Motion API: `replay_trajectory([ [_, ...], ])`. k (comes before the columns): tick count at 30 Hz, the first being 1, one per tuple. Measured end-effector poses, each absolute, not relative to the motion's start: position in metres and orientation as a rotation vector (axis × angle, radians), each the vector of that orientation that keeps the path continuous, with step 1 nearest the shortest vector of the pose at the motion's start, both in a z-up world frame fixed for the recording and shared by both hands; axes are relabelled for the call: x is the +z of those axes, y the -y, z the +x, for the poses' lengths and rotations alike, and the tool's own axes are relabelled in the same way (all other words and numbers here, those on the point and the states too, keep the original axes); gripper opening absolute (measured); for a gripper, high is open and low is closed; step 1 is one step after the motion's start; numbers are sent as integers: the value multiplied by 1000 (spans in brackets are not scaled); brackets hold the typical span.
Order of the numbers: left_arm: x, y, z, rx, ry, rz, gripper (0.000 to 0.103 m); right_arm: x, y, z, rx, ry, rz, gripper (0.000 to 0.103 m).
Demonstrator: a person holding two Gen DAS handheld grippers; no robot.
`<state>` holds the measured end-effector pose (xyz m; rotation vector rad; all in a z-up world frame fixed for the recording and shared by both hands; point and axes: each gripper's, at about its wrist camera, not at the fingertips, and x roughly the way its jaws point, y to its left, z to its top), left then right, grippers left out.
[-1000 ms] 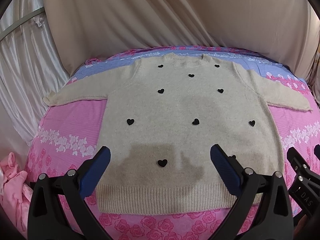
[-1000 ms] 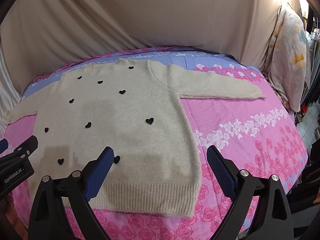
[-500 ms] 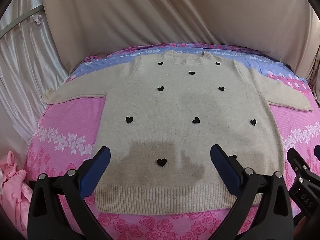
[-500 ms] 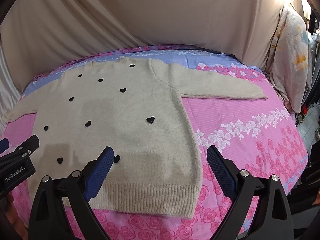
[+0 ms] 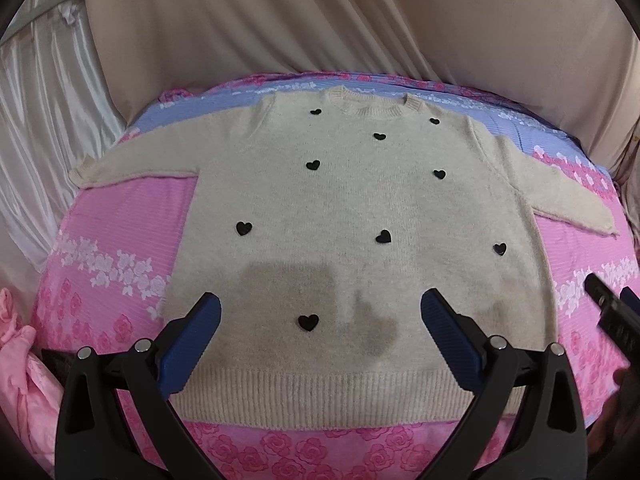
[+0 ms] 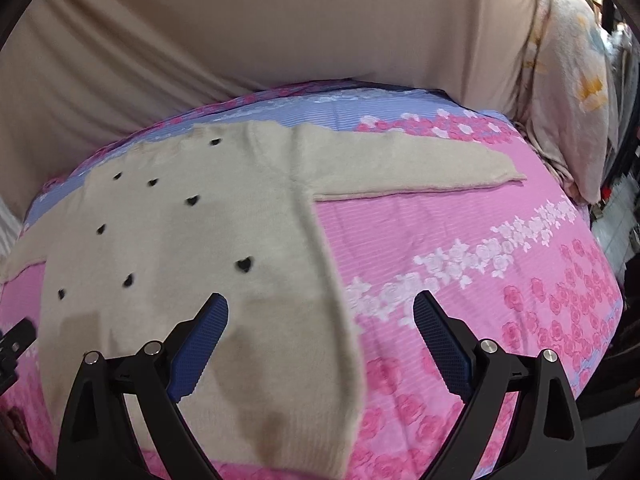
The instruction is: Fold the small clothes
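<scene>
A beige knit sweater (image 5: 360, 200) with small black hearts lies flat, front up, sleeves spread, on a pink floral bed. My left gripper (image 5: 320, 312) is open and empty, hovering above the sweater's lower middle near the ribbed hem. My right gripper (image 6: 320, 312) is open and empty, above the sweater's right side edge (image 6: 332, 280) near the hem. The right sleeve (image 6: 420, 168) stretches out to the right. The right gripper's body shows at the right edge of the left wrist view (image 5: 612, 312).
The pink and lilac floral bedsheet (image 6: 480, 260) covers the bed. A beige drape (image 5: 320, 20) hangs behind it. A pink garment (image 5: 16, 360) lies at the bed's left edge. A floral pillow (image 6: 568, 80) stands at the far right.
My right gripper has moved forward and to the right, towards the sweater's right edge, and its view is blurred. The left gripper has shifted only slightly.
</scene>
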<state>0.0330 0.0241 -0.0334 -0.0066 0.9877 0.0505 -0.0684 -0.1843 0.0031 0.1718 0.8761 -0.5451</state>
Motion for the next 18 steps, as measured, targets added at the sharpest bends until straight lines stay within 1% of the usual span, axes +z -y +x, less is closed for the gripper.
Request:
replay_trajectory([
  [6, -34, -12, 45, 92, -997, -1, 98, -13, 329, -38, -758, -848, 201, 92],
  [13, -39, 7, 66, 140, -1040, 3, 98, -47, 487, -5, -856, -854, 366, 90],
  [18, -38, 22, 80, 176, -1029, 40, 98, -66, 558, 10, -912, -849, 490, 90],
])
